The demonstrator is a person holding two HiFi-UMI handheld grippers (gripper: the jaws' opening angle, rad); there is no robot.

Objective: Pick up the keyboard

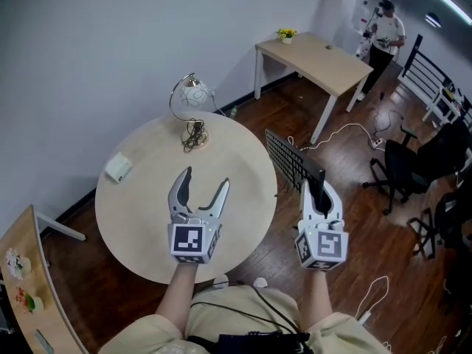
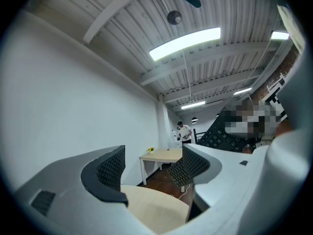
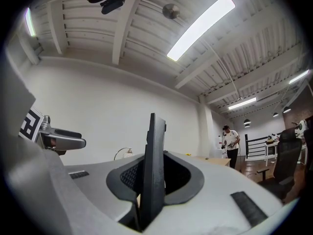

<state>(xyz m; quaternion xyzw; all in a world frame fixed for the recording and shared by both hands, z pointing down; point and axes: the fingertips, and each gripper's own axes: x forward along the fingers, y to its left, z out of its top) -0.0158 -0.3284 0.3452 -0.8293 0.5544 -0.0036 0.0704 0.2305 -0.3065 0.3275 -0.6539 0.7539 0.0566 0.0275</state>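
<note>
The black keyboard [image 1: 292, 161] hangs in the air to the right of the round table [image 1: 140, 205], off its top. My right gripper [image 1: 316, 188] is shut on the keyboard's near end. In the right gripper view the keyboard [image 3: 154, 165] stands on edge between the two pads. My left gripper [image 1: 203, 186] is open above the table, with nothing between its fingers. In the left gripper view the keyboard [image 2: 222, 136] shows at the right, beyond the open left gripper [image 2: 151, 168].
A desk lamp [image 1: 190, 105] and a small white box [image 1: 118, 167] stand on the round table. Behind it stands a rectangular wooden table [image 1: 324, 61] with a small plant [image 1: 286, 34]. Cables [image 1: 346, 131] lie on the floor. Office chairs [image 1: 420, 164] are at the right, and a person [image 1: 382, 39] stands far off.
</note>
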